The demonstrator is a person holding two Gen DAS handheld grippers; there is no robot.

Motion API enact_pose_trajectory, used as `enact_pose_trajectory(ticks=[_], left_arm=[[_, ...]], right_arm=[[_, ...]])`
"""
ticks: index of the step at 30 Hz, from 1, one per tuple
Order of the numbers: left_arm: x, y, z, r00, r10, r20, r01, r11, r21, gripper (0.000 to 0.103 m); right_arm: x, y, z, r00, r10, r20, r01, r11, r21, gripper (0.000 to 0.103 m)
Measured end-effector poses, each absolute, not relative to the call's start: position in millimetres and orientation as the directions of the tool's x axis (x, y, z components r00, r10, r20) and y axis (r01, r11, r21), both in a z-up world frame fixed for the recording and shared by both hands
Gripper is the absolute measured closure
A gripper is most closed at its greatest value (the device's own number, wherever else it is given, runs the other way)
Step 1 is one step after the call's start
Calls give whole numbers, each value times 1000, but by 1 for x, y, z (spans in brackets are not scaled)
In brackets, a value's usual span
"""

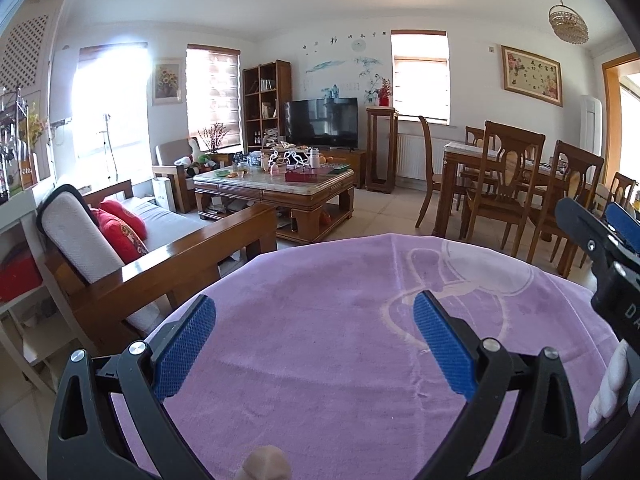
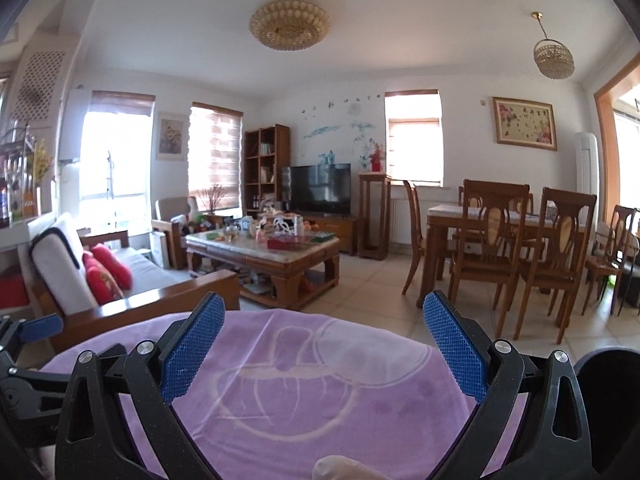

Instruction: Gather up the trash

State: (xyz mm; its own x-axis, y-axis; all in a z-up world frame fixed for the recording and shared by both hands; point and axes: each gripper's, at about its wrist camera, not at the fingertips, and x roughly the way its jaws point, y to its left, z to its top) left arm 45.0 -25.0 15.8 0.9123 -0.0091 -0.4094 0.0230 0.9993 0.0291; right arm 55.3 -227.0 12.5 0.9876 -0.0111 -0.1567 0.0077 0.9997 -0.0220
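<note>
My left gripper (image 1: 316, 304) is open and empty, held above a table covered with a purple cloth (image 1: 320, 340). My right gripper (image 2: 324, 306) is also open and empty above the same purple cloth (image 2: 320, 400). The right gripper also shows at the right edge of the left wrist view (image 1: 600, 220). A dark round container rim (image 2: 608, 400) sits at the lower right of the right wrist view. No trash item shows on the cloth. A pale rounded thing (image 1: 264, 464) shows at the bottom edge; I cannot tell what it is.
A wooden sofa with red cushions (image 1: 120, 232) stands to the left. A cluttered wooden coffee table (image 1: 276, 184) is ahead, with a TV (image 1: 320, 122) behind it. A dining table with wooden chairs (image 1: 512, 184) stands to the right. Tiled floor lies between.
</note>
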Motion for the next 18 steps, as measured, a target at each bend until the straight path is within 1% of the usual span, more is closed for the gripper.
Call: enact_pose_trajectory(ticks=[3,12,18], left_arm=[[43,-26,16,913,-7,-407,22,999,32,5],[42,-29,17,915,-11,-403,32,998,45,5],[40,-31,18,918,-2,-397,23,999,48,5]], right_arm=[[54,-226,10,988,-5,-152,-3,999,-52,5],[57,-232,-2,980,14,-199,-23,999,-40,5],[56,-225,-5,977,22,-211,-39,997,-73,5]])
